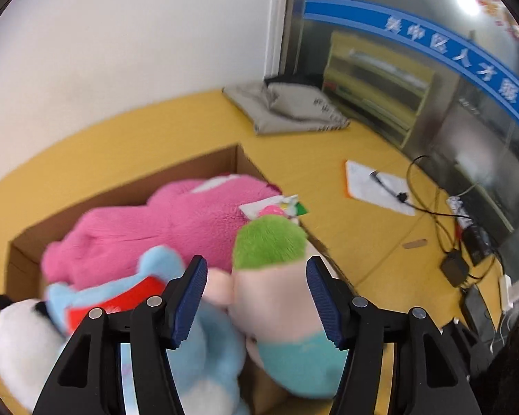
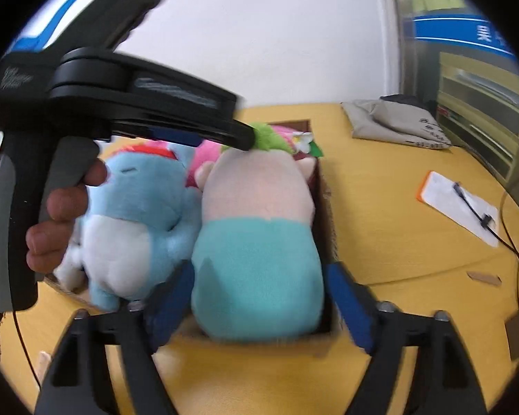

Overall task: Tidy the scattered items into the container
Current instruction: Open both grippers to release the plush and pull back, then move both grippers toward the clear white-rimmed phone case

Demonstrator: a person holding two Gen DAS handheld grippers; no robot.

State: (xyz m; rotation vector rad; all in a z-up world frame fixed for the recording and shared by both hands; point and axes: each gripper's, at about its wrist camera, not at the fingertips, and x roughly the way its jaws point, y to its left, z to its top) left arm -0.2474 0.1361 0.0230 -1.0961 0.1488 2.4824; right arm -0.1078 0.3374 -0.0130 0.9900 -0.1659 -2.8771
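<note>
A cardboard box (image 1: 128, 186) on the yellow table holds a big pink plush (image 1: 162, 221), a light blue plush (image 1: 128, 287) and a white plush (image 1: 14, 342). A cream plush with green hair and teal shorts (image 1: 270, 283) lies at the box's right side. My left gripper (image 1: 256, 297) is open, its jaws either side of that plush's head. In the right wrist view the same plush (image 2: 256, 228) lies in the box (image 2: 323, 186) beside the blue plush (image 2: 138, 214). My right gripper (image 2: 259, 297) is open around its teal lower body. The left gripper (image 2: 240, 135) reaches over the green hair.
A folded grey cloth bag (image 1: 287, 107) lies at the table's far corner. A white paper with a pen (image 1: 377, 186) and black cables (image 1: 432, 207) lie to the right. A glass partition (image 1: 415, 69) stands behind. A small wooden stick (image 2: 484, 278) lies on the table.
</note>
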